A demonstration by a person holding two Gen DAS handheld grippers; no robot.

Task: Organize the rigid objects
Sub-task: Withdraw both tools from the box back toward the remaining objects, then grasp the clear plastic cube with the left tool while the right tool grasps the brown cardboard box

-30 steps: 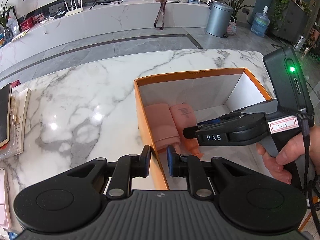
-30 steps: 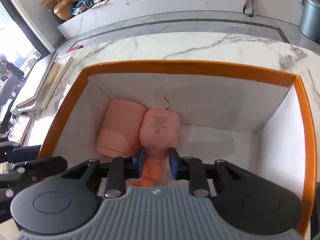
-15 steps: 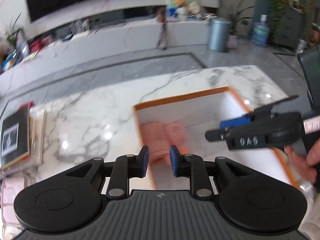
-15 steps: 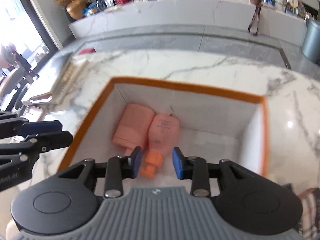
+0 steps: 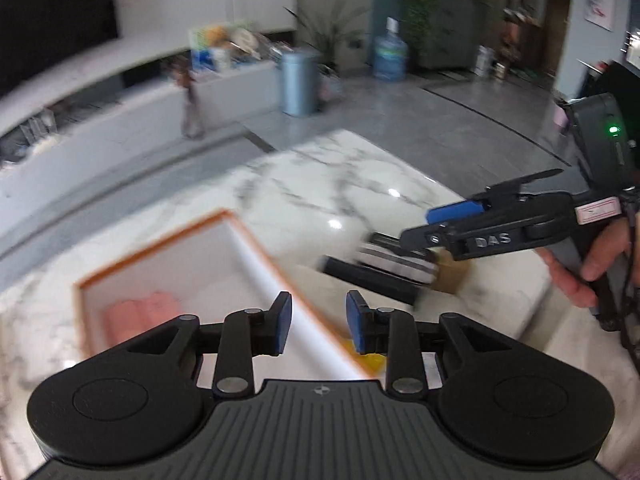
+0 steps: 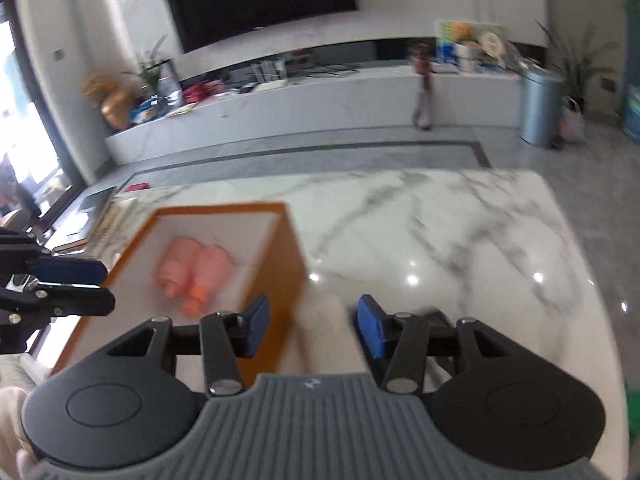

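Note:
An orange-rimmed cardboard box [image 5: 256, 240] [image 6: 288, 264] stands on the marble table [image 6: 440, 232]. Two pink bottles [image 6: 196, 272] [image 5: 140, 312] lie side by side on its white floor, one with an orange cap. My left gripper [image 5: 316, 326] hangs over the box's right wall, jaws opening, nothing between them. My right gripper [image 6: 310, 330] is above the box's right side and the table, jaws opening and empty; it also shows in the left wrist view [image 5: 448, 220], held by a hand [image 5: 580, 276]. Dark and striped objects [image 5: 384, 268] lie on the table beyond the box, blurred.
A bare stretch of marble table [image 5: 320, 192] runs right of the box to its far edge. Books [image 6: 80, 240] lie at the table's left. A grey bin [image 6: 540, 108], a long white counter [image 6: 320, 100] and plants stand across the floor.
Both grippers pulled back and up out of the box and swung right, opening wider. The right gripper let go of the orange-capped bottle, which now lies in the box.

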